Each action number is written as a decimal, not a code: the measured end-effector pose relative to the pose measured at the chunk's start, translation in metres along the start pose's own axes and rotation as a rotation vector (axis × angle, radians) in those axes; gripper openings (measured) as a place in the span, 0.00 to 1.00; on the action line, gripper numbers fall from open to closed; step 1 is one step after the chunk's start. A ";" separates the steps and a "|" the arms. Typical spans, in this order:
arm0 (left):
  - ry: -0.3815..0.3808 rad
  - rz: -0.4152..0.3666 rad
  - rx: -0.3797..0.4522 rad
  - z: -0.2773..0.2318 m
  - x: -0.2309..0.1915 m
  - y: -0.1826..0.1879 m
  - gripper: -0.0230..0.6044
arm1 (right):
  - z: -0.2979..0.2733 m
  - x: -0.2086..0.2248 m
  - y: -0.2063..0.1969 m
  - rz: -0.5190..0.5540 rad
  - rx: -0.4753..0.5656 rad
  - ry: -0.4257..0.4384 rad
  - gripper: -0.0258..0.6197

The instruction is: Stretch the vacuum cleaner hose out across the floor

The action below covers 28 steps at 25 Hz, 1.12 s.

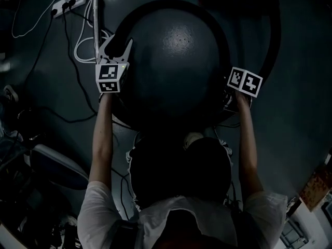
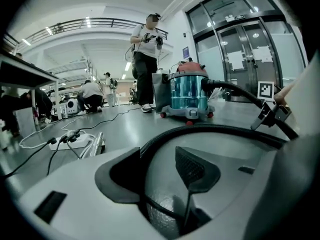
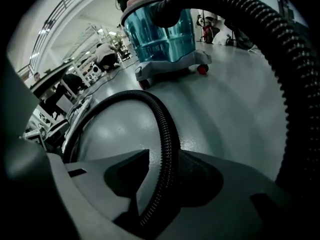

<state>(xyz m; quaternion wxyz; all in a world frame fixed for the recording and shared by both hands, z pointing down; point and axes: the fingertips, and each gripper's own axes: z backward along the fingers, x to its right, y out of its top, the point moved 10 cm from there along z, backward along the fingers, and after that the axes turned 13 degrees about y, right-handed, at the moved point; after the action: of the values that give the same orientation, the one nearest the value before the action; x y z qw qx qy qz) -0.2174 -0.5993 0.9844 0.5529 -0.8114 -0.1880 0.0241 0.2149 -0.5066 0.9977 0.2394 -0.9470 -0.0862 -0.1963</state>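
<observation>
The black ribbed vacuum hose (image 2: pixel 210 129) lies in a wide loop on the grey floor and runs back to the teal canister vacuum cleaner (image 2: pixel 187 91). My left gripper (image 2: pixel 157 171) straddles the hose at the loop's left side. The hose lies by the left pad, floor shows beside the other pad, and the jaws stand open. My right gripper (image 3: pixel 162 176) straddles the hose (image 3: pixel 170 134) at the loop's right side, also open, with floor showing beside one pad. In the head view the left gripper (image 1: pixel 116 48) and the right one's marker cube (image 1: pixel 245 82) flank the loop.
A metal wand (image 1: pixel 96 19) and a white power strip (image 1: pixel 67 4) with cables lie on the floor left of the loop. Another stretch of hose (image 3: pixel 280 49) arches close on the right. A person (image 2: pixel 145 59) stands behind the vacuum; others crouch farther back (image 2: pixel 92 94).
</observation>
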 end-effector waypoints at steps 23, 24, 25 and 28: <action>-0.094 -0.243 -0.371 0.024 0.001 -0.054 0.32 | -0.110 -0.057 0.056 0.570 -0.210 0.138 0.33; -0.091 -0.318 -0.361 0.033 0.014 -0.060 0.32 | -0.118 -0.067 0.065 0.638 -0.227 0.140 0.34; -0.079 -0.363 -0.337 0.040 0.023 -0.064 0.32 | -0.125 -0.076 0.073 0.708 -0.257 0.141 0.35; -0.063 -0.300 -0.310 0.045 0.032 -0.061 0.32 | -0.135 -0.084 0.091 0.860 -0.383 0.059 0.37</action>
<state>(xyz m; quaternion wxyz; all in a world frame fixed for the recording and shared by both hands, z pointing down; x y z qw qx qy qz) -0.2158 -0.5296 1.0283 0.4126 -0.8486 -0.3251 -0.0622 0.1177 -0.6578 1.0338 0.1224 -0.9179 0.3584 -0.1186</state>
